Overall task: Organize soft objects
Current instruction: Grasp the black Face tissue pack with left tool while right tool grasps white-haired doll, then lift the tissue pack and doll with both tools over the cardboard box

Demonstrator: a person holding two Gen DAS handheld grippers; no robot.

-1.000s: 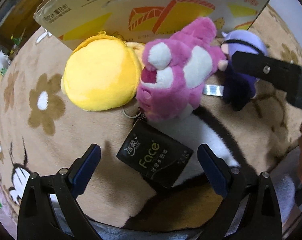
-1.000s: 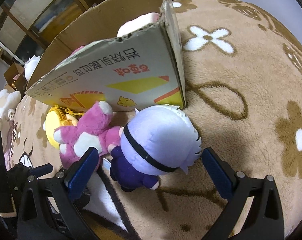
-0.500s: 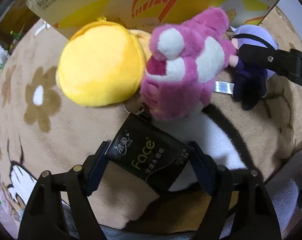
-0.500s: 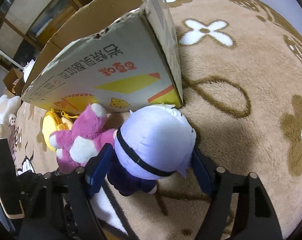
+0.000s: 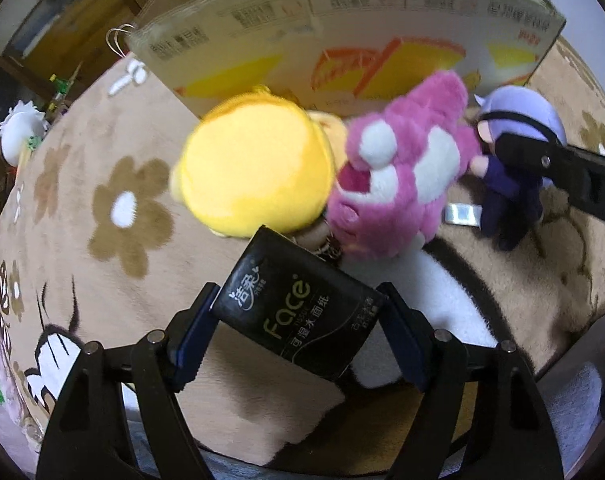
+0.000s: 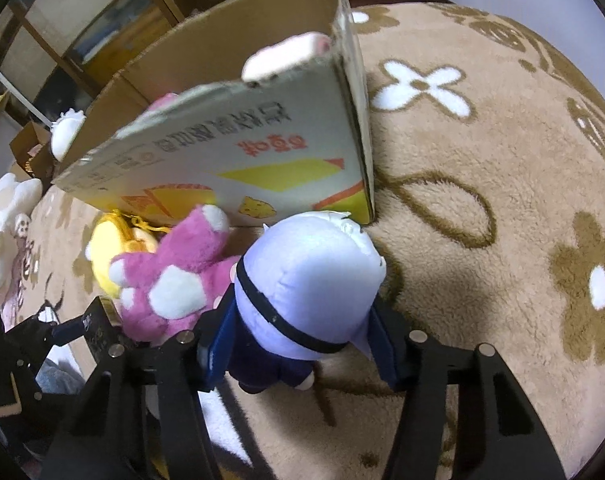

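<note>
White plush (image 6: 286,56) inside box (image 6: 230,40), right view only

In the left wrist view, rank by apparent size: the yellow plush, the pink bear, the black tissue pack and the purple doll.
1. Pink bear and yellow plush: look about alike, not ranked.
2. Black tissue pack: nearest the camera, between the left gripper's pads, so its size is inflated.
3. Purple doll: smallest, farthest and partly covered by the right gripper.

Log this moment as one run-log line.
left gripper: shut on black tissue pack | right gripper: closing on purple-haired doll | pink bear, yellow plush: on rug | cardboard box: behind
</note>
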